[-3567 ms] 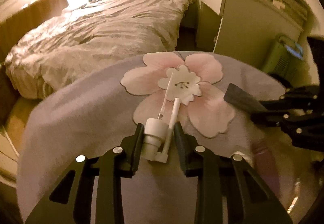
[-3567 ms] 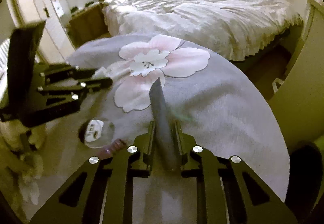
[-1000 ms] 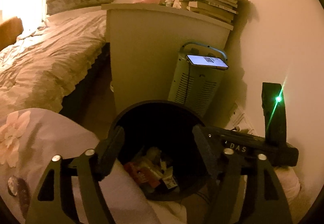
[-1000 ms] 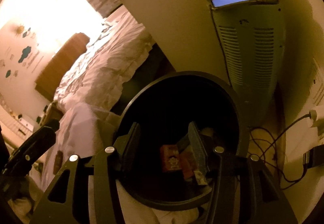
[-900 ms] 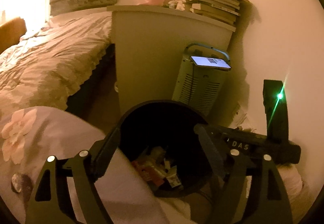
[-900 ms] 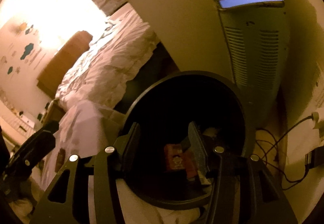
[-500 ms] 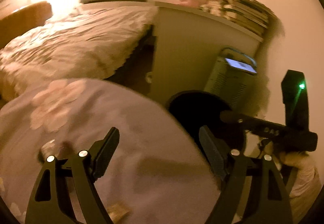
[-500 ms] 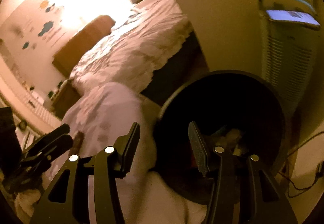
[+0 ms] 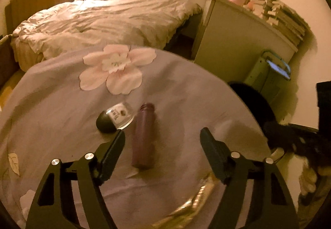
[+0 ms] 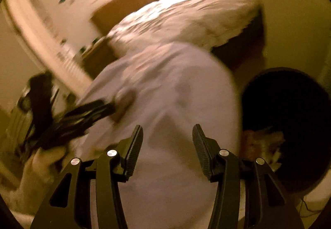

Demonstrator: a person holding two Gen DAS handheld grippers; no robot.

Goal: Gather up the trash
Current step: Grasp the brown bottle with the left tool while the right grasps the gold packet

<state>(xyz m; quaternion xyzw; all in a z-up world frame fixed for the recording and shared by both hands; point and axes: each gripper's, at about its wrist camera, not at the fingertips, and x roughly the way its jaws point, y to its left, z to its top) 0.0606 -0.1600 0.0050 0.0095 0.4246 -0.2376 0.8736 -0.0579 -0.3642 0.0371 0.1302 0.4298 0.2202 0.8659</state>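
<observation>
We list on the cloth-covered table [image 9: 51, 104] a purple bottle [image 9: 144, 136] beside a clear jar [image 9: 115, 118], our left claw [image 9: 162, 142], just narrowing, and right claw [image 10: 167, 146] both gaping, empty.

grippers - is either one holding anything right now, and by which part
Nothing is held. The left gripper hovers open over the lilac flowered cloth, short of the purple bottle; the right gripper is open and empty too.

A round table [image 9: 186, 92] in lilac cloth with a pink flower bears a purple bottle [image 9: 143, 136], a clear jar [image 9: 115, 118] touching it, and a gold wrapper [image 9: 192, 206].
</observation>
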